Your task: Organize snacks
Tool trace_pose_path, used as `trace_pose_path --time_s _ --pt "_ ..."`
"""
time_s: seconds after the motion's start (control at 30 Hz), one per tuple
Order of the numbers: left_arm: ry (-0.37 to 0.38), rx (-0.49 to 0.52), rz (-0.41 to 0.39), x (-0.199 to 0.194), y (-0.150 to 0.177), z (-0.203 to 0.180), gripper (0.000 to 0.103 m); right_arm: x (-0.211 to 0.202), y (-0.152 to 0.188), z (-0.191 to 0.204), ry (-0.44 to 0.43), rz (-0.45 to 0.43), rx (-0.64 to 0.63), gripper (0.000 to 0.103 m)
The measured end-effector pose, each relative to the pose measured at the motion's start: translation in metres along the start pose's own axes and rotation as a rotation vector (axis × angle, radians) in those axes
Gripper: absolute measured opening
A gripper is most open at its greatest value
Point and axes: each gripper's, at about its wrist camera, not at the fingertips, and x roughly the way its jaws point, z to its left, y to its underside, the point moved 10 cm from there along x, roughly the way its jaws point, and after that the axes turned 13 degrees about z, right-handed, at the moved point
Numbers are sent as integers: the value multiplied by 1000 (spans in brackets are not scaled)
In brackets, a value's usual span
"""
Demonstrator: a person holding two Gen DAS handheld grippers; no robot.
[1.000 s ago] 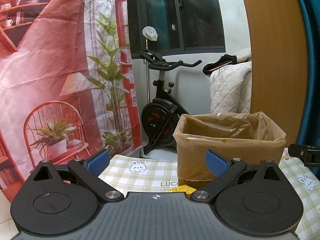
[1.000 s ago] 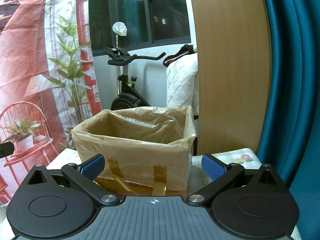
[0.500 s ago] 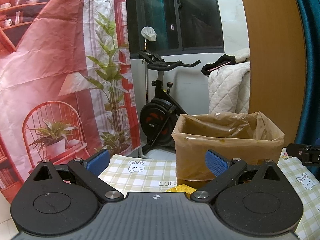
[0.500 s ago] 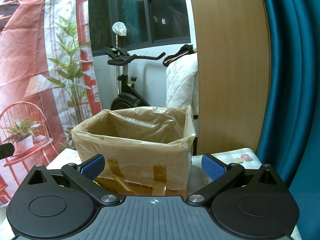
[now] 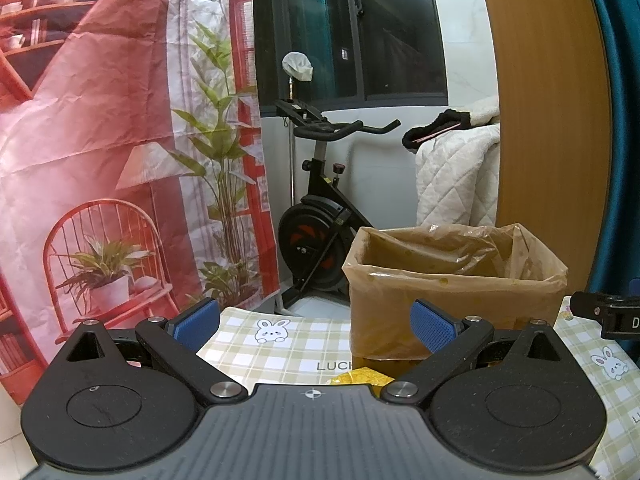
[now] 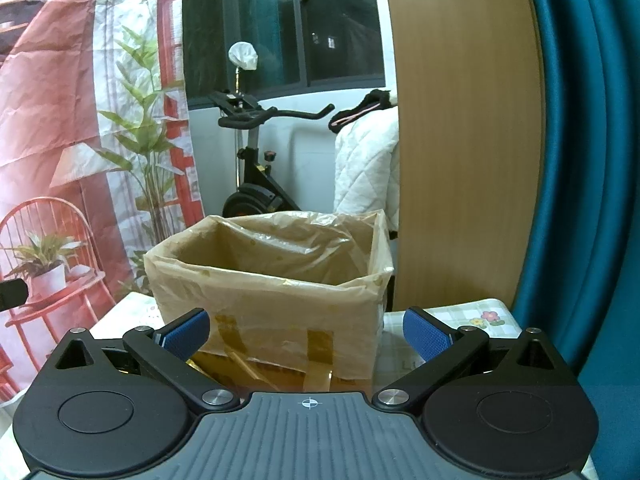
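Observation:
A cardboard box lined with a tan plastic bag [image 5: 454,280] [image 6: 272,276] stands on a checked tablecloth with rabbit prints [image 5: 276,340]. My left gripper [image 5: 316,326] hovers open before the box's left side, nothing between its blue pads. A yellow snack packet [image 5: 362,376] peeks out just under it, mostly hidden by the gripper body. My right gripper [image 6: 306,334] is open too, facing the box front from close by. The tip of the right gripper shows at the right edge of the left wrist view [image 5: 608,312].
Behind the table stand an exercise bike [image 5: 320,216], a red printed backdrop [image 5: 100,140], a wooden panel [image 6: 464,140] and a teal curtain [image 6: 592,160]. A white quilt [image 5: 456,180] hangs at the back.
The left wrist view has drifted slightly, so the box and the right gripper's tip sit a bit further left. The right wrist view is unchanged.

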Motion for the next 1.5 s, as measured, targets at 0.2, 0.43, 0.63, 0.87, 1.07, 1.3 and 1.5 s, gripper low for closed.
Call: trace_pose_path --time_s 0.2,0.43,0.63,0.87,1.07,1.3,1.5 --pt "2 1 -3 0 1 -1 102 2 0 0 5 -2 0 103" --pt "4 0 -11 -2 1 -1 102 2 -1 -1 5 -3 -1 103" --pt "4 -4 -12 -2 0 -1 102 1 -1 -1 6 -5 -4 103" --pt "4 -4 -12 -2 0 -1 102 0 -1 0 7 -5 -6 103" --pt "9 -14 -19 -2 0 0 102 0 -1 0 7 -6 -7 103" --pt "122 -101 -67 0 6 1 102 4 3 2 3 -12 -7 103" --pt "256 -200 -47 15 22 5 103 8 17 10 2 -43 -39 103"
